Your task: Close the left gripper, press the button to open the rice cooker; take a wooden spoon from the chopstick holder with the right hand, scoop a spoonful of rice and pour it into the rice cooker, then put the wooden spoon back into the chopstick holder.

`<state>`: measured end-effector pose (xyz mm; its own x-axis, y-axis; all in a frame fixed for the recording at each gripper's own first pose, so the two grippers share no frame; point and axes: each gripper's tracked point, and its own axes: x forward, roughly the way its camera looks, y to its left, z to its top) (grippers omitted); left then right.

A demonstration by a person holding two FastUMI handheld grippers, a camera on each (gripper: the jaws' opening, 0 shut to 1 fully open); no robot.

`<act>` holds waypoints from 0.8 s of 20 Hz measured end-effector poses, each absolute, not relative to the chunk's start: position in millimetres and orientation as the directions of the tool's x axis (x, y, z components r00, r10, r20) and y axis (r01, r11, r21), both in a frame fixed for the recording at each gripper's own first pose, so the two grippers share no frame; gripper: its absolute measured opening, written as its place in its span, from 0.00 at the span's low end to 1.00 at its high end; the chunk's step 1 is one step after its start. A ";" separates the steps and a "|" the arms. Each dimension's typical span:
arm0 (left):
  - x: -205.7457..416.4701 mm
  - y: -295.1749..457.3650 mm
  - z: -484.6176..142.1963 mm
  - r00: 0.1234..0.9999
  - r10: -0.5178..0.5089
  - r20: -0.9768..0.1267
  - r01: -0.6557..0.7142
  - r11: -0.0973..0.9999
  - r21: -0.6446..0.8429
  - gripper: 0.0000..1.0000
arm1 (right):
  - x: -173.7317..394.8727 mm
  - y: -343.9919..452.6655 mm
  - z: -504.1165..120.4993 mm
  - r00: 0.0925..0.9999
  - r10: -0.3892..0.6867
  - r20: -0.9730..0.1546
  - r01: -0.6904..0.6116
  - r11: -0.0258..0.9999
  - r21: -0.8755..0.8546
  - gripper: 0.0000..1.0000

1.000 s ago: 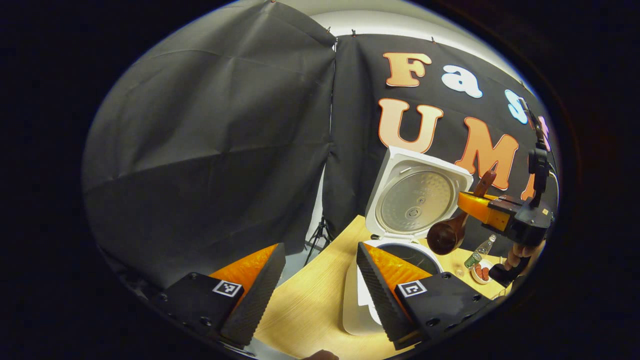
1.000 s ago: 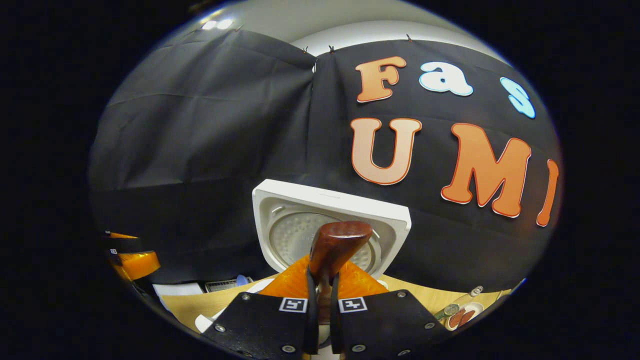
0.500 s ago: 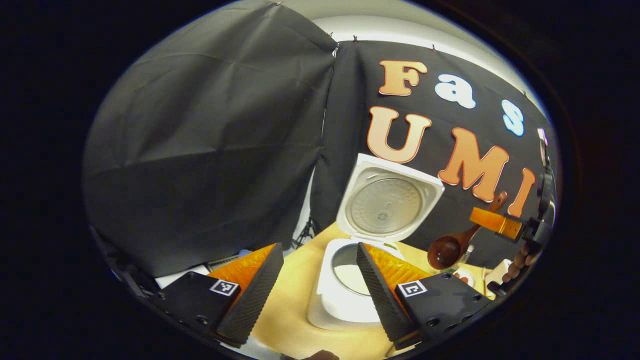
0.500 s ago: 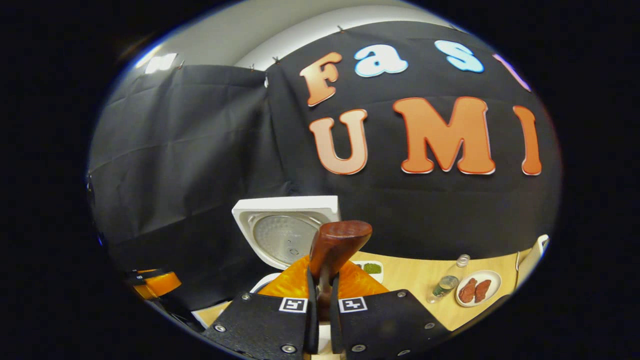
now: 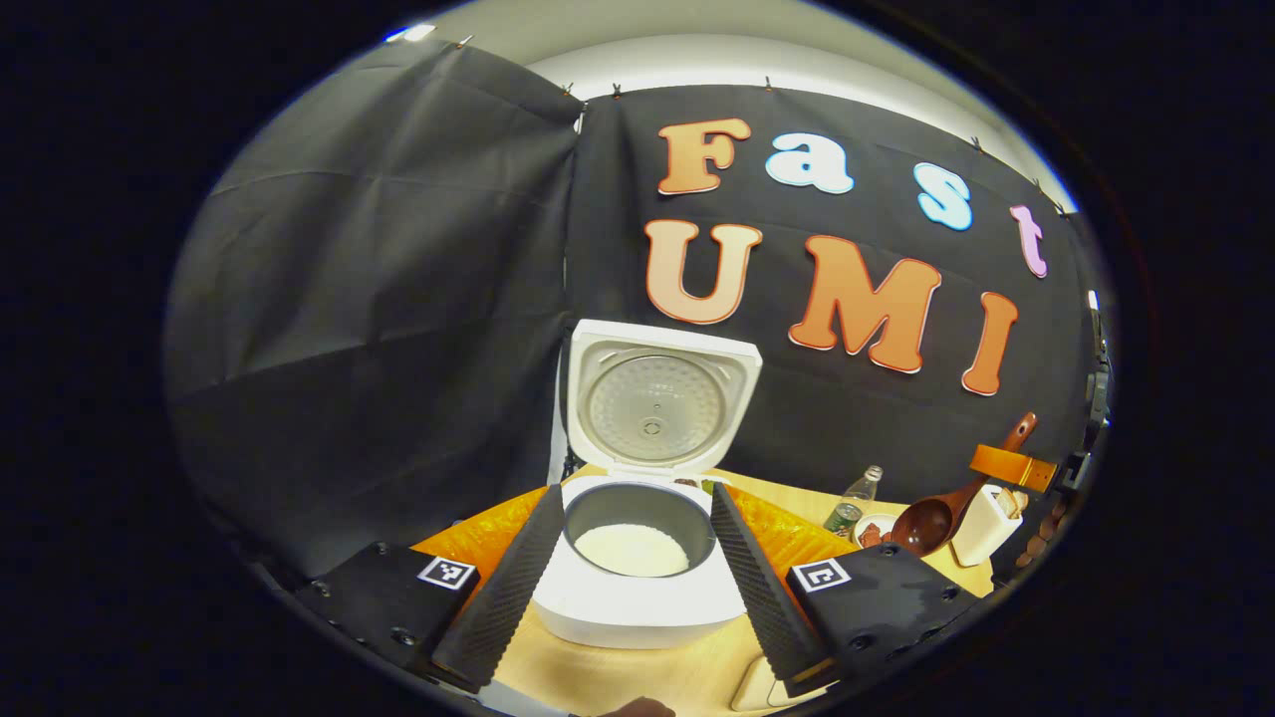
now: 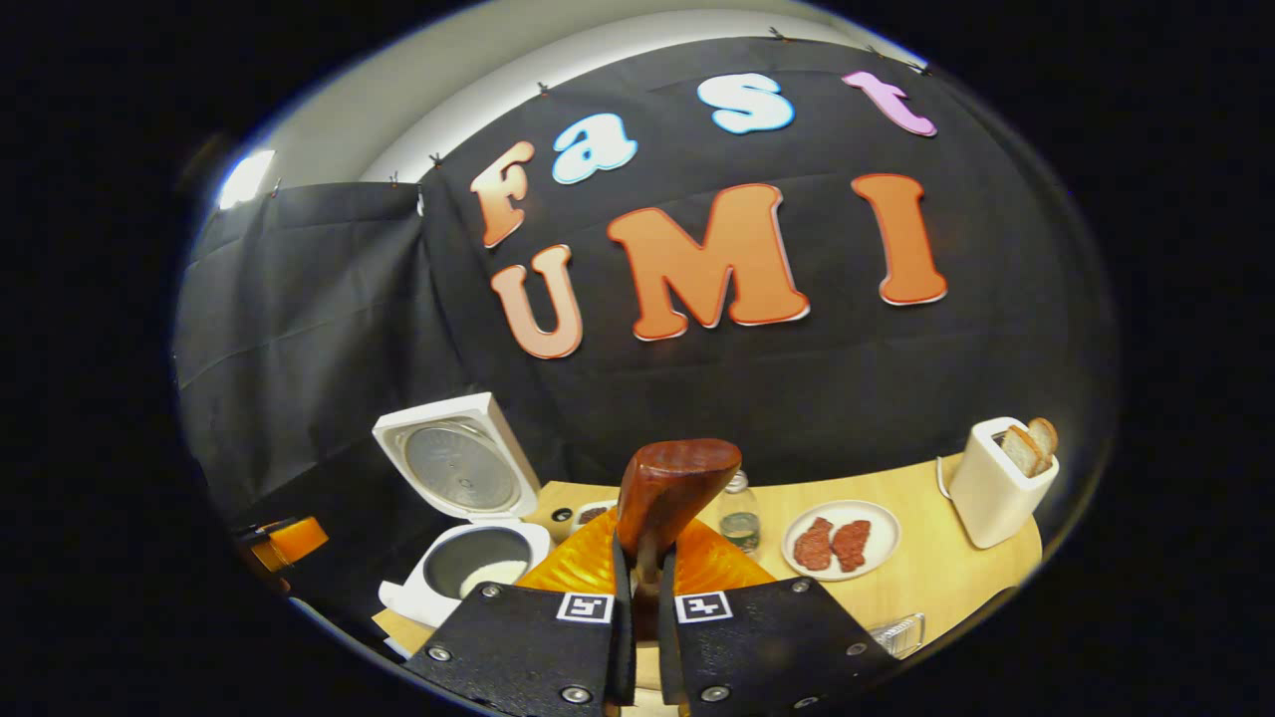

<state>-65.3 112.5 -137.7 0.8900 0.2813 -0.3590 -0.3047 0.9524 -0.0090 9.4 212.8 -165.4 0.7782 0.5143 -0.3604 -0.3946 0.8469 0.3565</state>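
1. The right tongs (image 6: 637,597) are seen clamped on the spoon (image 6: 665,490); its handle runs up between the fingers.
2. The left tongs (image 5: 630,558) are held wide apart, with nothing gripped, framing the cooker (image 5: 637,597) just ahead.
3. In the left gripper view the spoon's bowl (image 5: 921,525) is seen hanging just beside the white holder (image 5: 981,528), handle slanting up to the right; the right hand is judged nearer for putting it back.
4. Counted: one cooker, lid (image 5: 655,398) up, rice (image 5: 632,549) inside; one spoon; one bottle (image 6: 738,518); one plate (image 6: 842,540); one toaster (image 6: 996,483) on the tabletop (image 6: 926,578).
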 end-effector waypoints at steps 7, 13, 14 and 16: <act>-65.9 50.3 -128.6 0.911 0.232 -0.341 -0.217 0.973 0.083 0.99 | 6.3 82.6 -232.2 0.812 0.332 -0.480 -0.193 0.929 0.315 0.08; -75.6 36.2 -114.8 0.909 0.273 -0.314 -0.238 0.961 0.144 1.00 | -5.8 23.8 -283.2 0.796 0.259 -0.547 -0.111 0.951 0.289 0.08; -77.9 34.9 -113.6 0.910 0.277 -0.309 -0.240 0.959 0.153 1.00 | -6.4 18.6 -292.0 0.793 0.253 -0.554 -0.107 0.954 0.281 0.08; -81.0 32.8 -111.1 0.908 0.286 -0.307 -0.245 0.955 0.165 1.00 | -7.9 11.0 -311.8 0.782 0.246 -0.573 -0.106 0.958 0.267 0.08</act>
<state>-81.0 32.8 -111.1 0.9079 0.2858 -0.3067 -0.2449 0.9554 0.1654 -7.9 11.0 -311.8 0.7820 0.2462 -0.5726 -0.1057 0.9578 0.2674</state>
